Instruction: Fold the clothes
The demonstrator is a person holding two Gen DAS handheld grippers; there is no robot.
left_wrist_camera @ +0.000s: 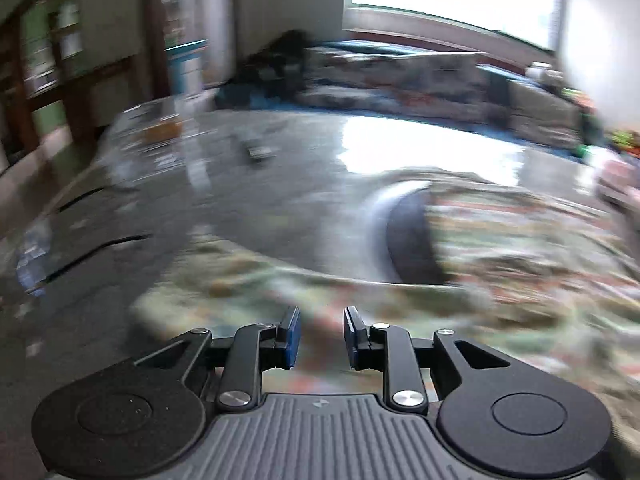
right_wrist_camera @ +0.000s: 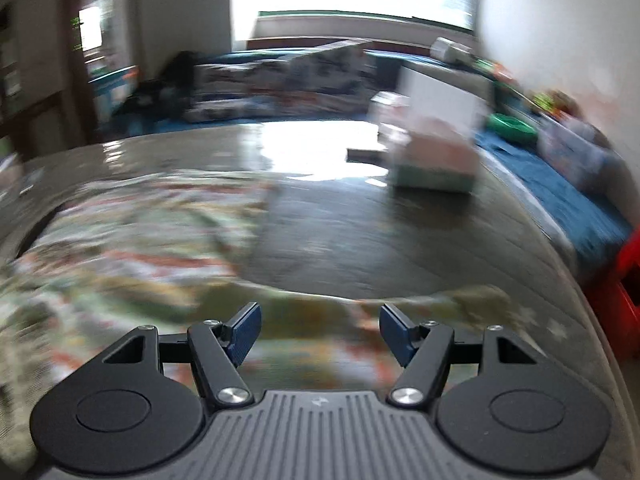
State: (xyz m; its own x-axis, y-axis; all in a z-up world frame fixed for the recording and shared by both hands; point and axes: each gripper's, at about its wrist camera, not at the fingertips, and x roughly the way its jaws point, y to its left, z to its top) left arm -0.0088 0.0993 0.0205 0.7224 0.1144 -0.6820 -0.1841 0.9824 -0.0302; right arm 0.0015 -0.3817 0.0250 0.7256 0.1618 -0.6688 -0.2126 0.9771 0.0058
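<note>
A garment with a green, white and orange print (left_wrist_camera: 500,248) lies spread on the glossy grey table (left_wrist_camera: 248,200); a dark lining or collar (left_wrist_camera: 412,240) shows at its opening. Both views are motion-blurred. My left gripper (left_wrist_camera: 322,320) is open with a narrow gap, just above the garment's near left edge, holding nothing. In the right wrist view the same garment (right_wrist_camera: 132,240) covers the left and near part of the table (right_wrist_camera: 360,240). My right gripper (right_wrist_camera: 320,316) is wide open above the garment's near right edge, empty.
A white and pink box (right_wrist_camera: 436,156) stands on the table at the far right. A small dark object (left_wrist_camera: 260,152) lies far left. A sofa with patterned cushions (left_wrist_camera: 400,76) runs behind the table. A red item (right_wrist_camera: 616,292) sits past the right table edge.
</note>
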